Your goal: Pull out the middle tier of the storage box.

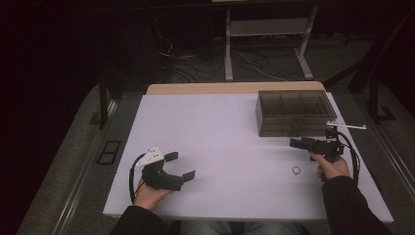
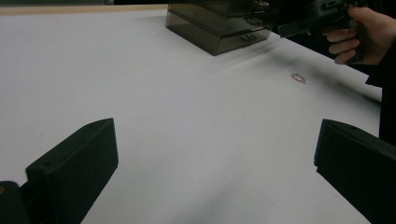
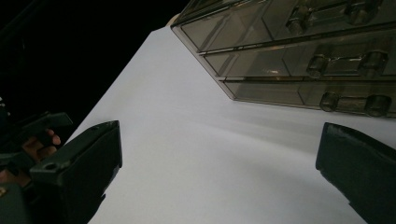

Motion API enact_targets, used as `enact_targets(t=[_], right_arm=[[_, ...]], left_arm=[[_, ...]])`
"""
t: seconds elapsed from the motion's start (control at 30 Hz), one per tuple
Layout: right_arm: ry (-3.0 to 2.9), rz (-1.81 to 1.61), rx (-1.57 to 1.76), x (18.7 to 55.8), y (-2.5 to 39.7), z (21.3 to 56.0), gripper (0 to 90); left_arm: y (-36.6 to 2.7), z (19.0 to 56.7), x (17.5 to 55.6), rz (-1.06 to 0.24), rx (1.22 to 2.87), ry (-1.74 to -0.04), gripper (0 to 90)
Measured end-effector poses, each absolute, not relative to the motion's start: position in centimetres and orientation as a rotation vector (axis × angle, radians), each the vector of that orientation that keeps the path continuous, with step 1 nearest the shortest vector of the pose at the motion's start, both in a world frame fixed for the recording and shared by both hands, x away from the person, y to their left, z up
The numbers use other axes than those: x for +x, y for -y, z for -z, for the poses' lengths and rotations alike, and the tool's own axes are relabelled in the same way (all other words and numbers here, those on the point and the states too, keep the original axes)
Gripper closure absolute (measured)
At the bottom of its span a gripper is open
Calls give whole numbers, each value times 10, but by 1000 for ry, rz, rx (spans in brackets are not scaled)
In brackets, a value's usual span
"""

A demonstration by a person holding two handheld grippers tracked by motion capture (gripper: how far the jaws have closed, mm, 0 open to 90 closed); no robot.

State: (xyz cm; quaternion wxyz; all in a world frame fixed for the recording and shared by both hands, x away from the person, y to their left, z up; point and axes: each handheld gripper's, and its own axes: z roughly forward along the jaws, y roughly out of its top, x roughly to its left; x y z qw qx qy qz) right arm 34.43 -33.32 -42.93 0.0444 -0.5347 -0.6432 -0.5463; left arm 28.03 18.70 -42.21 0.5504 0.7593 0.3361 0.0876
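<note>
High view, progress: I judge the work barely begun; the small ring [image 1: 296, 170] lies loose on the white table [image 1: 220, 147], and nothing is carried.
High view, ring: it sits at about 8 o'clock from my right gripper [image 1: 299, 143], near it but not touching, and well apart from my left gripper [image 1: 180, 165].
High view, drawer box [image 1: 296, 112]: smoky see-through plastic, at 12 o'clock from my right gripper, near the table's far right corner; its top compartments look empty, as far as I can tell.
High view, jaws: my left pair stands apart, gripping nothing; my right pair I cannot judge here.
Left gripper view, jaws: both black jaws spread wide over bare table.
Left gripper view, ring [image 2: 299, 78]: at 1 o'clock ahead, just below my right hand [image 2: 362, 35].
Left gripper view, box [image 2: 219, 23]: drawers shut.
Right gripper view, jaws: wide apart, empty.
Right gripper view, box [image 3: 289, 51]: at 1 o'clock, three shut drawers with round knobs; contents too dim to tell.
What is left: I reckon picking up the ring and opening a drawer.
</note>
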Motion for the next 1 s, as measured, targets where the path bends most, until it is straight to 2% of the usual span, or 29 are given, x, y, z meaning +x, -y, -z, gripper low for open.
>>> enact_targets(t=[1.0], right_arm=[[1652, 1682, -1763, 358, 333, 443, 0]], left_arm=[[-185, 423, 281, -209, 1819, -780, 0]])
